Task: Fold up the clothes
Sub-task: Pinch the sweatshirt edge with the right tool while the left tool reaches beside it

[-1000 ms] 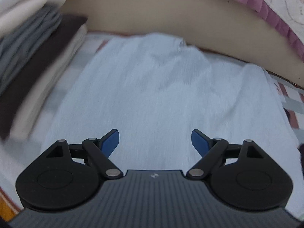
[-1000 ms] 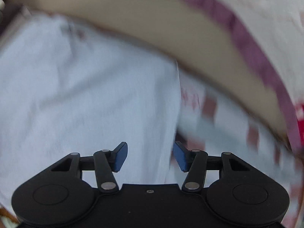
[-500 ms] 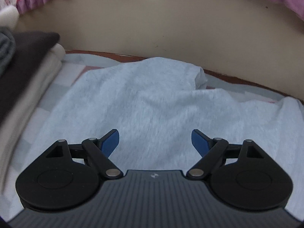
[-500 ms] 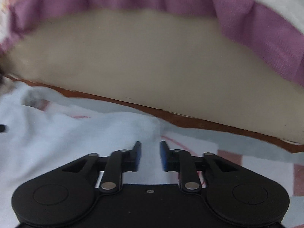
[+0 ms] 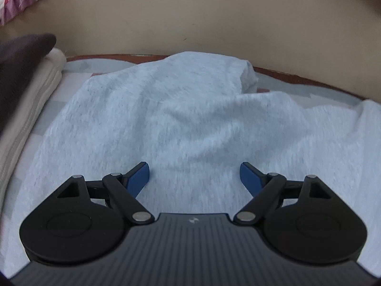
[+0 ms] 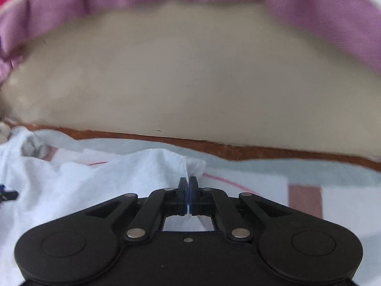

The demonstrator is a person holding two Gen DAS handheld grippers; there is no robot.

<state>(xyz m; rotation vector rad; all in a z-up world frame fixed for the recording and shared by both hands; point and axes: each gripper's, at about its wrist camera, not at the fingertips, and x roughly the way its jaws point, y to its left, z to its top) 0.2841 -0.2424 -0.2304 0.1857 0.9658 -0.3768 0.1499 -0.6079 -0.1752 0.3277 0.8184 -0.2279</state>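
**Right gripper pinches garment corner, left one spread above the cloth**

While the left gripper (image 5: 194, 175) hangs with its blue fingers (image 5: 139, 178) spread wide and nothing between them, the pale blue-grey garment (image 5: 181, 119) lies rumpled directly beneath and ahead of it, covering most of the checked sheet (image 5: 71, 78). Whether those fingers touch the fabric cannot be told. Beyond the garment's far edge runs a brown wooden strip (image 5: 297, 77), and behind that rises a beige wall (image 5: 190, 16). To the garment's left stands a stack of folded clothes (image 5: 26, 81), a cream piece below and a dark brown one on top; the stack sits just beside the garment's left edge.

From the right wrist view, the right gripper (image 6: 188, 183) has its jaws pressed together on a corner of the same garment (image 6: 119, 178), a thin peak of cloth standing up just past the fingertips. The rest of the garment spreads to the left of that pinched corner, over the sheet (image 6: 333, 195) with its pale and reddish squares. Past the garment the wooden strip (image 6: 238, 149) and wall (image 6: 190, 83) appear again, and a purple ruffled fabric (image 6: 309, 12) hangs above the wall.
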